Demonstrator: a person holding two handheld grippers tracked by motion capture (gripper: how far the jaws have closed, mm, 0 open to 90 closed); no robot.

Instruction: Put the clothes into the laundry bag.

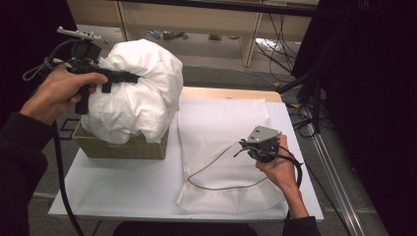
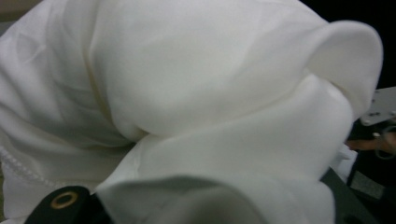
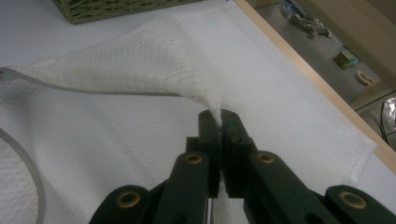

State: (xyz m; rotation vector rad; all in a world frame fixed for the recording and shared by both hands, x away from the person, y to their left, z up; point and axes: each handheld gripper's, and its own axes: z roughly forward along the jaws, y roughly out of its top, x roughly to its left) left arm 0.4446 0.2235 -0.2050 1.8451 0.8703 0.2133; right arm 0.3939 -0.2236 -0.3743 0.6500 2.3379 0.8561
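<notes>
My right gripper pinches the mesh laundry bag; left gripper buried in white bundle over wicker basket, fingers' state unclear.

I see smooth white cloth, soft with a faint sheen, bundled over a rough woven basket of olive fibre. The mesh bag looks like open-weave netting, matt, with a smooth cord. My right gripper's jaws are matt black plastic with brass-coloured rivets. The table top is matt white, edged in pale wood.
</notes>
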